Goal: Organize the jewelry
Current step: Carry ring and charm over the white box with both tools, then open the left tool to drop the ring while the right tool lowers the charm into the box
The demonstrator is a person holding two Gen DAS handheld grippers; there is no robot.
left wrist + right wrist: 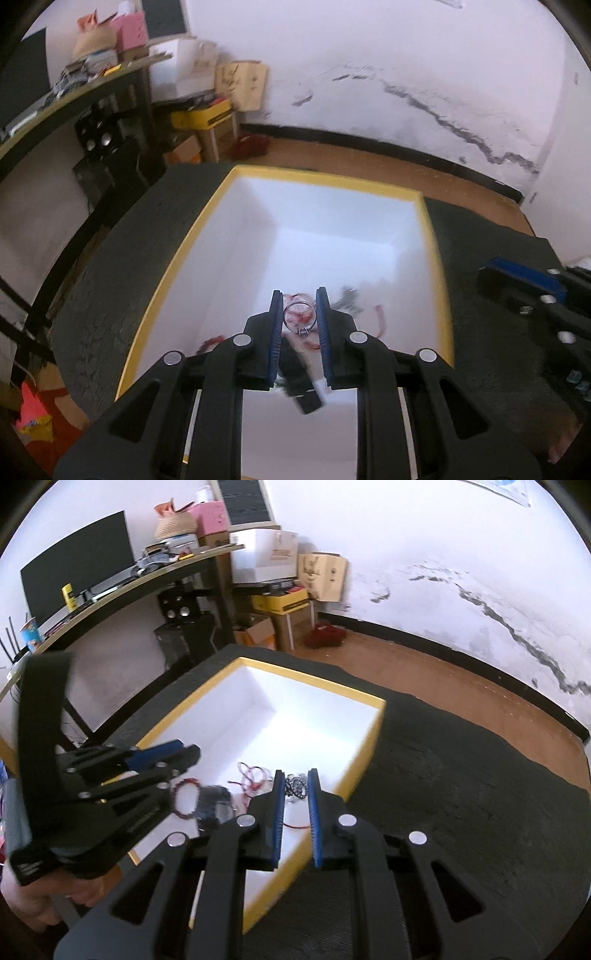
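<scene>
A yellow-rimmed white box [437, 258] sits on a dark mat [110, 280]. My left gripper [299, 314] is shut on a silver ring [300, 320] with a small stone, held over the box's near part. Below it lie red cords [380, 319], a dark chain piece [347, 297] and a black item [304, 387]. In the right wrist view the box [365, 746] holds a red bead bracelet [184, 797], red cords [253, 775] and a black beaded piece [297, 788]. My right gripper [295, 794] is slightly open and empty, above the box's near right rim. The left gripper [159, 764] shows at the left.
A black desk [122, 587] with a monitor [77, 572] stands at the left. Cardboard boxes [291, 609] are stacked by the cracked white wall. Brown floor [443, 672] lies beyond the mat. The right gripper [535, 291] shows at the right edge of the left wrist view.
</scene>
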